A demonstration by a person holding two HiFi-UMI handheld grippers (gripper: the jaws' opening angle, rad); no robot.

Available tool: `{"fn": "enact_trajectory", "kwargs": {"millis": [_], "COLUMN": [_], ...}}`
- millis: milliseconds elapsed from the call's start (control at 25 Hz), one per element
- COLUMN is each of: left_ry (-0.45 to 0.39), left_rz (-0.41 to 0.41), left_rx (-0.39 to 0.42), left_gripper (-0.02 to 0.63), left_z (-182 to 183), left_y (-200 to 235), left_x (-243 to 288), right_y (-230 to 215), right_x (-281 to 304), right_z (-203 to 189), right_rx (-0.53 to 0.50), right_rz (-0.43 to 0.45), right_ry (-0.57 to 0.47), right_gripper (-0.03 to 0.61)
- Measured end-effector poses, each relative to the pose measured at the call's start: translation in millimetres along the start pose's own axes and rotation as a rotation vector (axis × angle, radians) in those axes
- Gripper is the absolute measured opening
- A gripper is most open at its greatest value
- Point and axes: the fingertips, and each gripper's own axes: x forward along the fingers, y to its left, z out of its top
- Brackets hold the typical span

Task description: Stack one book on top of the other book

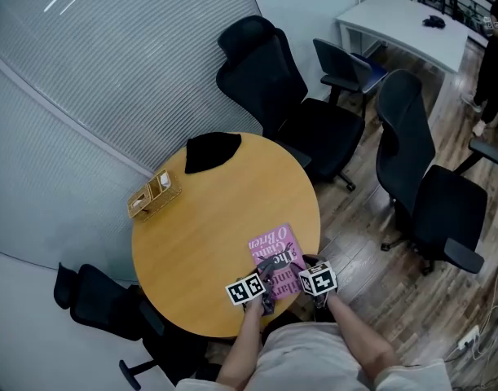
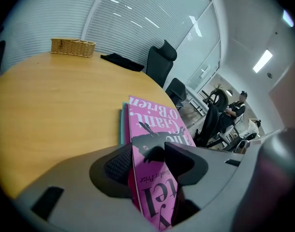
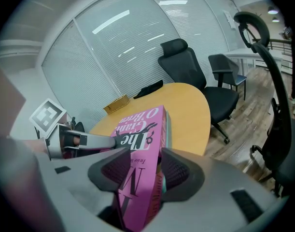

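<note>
Books: pink book (image 1: 275, 249) lies on teal book (image 2: 122, 124), near right edge of desk (image 1: 208, 243).
Left gripper (image 2: 148, 164): jaws squeeze the pink book's near end.
Right gripper (image 3: 145, 167): jaws squeeze it too.

The middle and near left of the table (image 1: 191, 251) lie bare and give open passage from the near edge to the far one. A wicker basket (image 1: 153, 194) blocks the far left rim and a black cloth (image 1: 212, 150) covers the far edge. The pink book (image 1: 275, 247) takes up the near right rim. Office chairs (image 1: 273, 96) crowd the far right side, and another chair (image 1: 102, 300) stands close at the near left.
</note>
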Motion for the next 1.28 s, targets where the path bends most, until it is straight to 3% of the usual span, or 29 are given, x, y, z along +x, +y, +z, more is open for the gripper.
{"fn": "enact_trajectory", "kwargs": {"millis": [760,1200,1280], "left_ry": [-0.018,-0.115,-0.137], "left_rz": [-0.011,-0.008,-0.013], "left_rx": [-0.009,-0.037,-0.006], "left_gripper": [0.222,0.225,0.225], "left_z": [-0.1,1.2,-2.0], "left_y": [0.7,7.7,7.5], "left_x": [0.9,-21.7,-35.0], "right_y": [-1.3,-8.2,-10.1], "right_x": [2.5,-11.6,-21.8], "right_z": [-0.9,4.2,2.5], "right_rx": [0.001,0.040,0.046], "right_rz": [-0.004,-0.024,-0.039], "right_ry": [0.006,-0.053,-0.068], "right_gripper": [0.206,0.212,0.212]}}
